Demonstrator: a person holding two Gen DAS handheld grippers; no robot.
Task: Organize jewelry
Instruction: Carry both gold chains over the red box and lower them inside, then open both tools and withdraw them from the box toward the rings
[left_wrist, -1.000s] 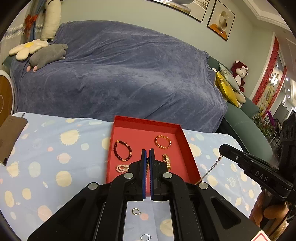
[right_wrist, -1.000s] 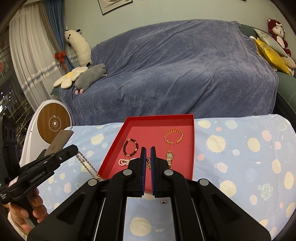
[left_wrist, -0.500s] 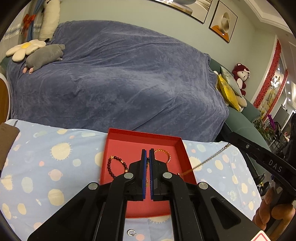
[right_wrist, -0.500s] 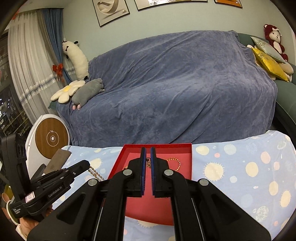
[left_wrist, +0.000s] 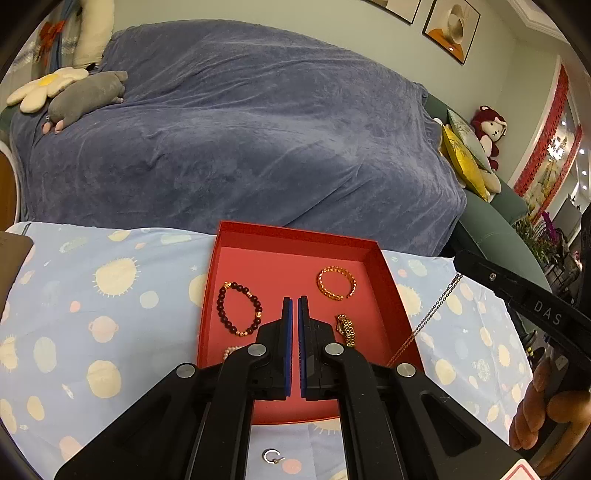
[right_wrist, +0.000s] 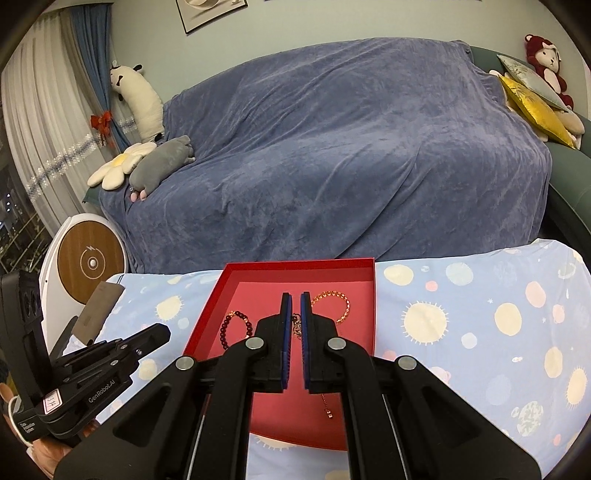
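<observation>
Now | right tongs (right_wrist: 294, 314) lowered chain (left_wrist: 430, 314) into red box (left_wrist: 295, 236) | left tongs (left_wrist: 295, 314) closed

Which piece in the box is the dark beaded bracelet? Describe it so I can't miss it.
Find the red box on the spotted blue cloth. The dark beaded bracelet lies in its left half: a loop of maroon beads with gold spacers, unlike the all-gold bangle on the right.

L tool (left_wrist: 295, 301) jaws nearly closed, narrow gap. R tool (right_wrist: 295, 295) jaws nearly closed, pinching chain (left_wrist: 428, 317).
</observation>
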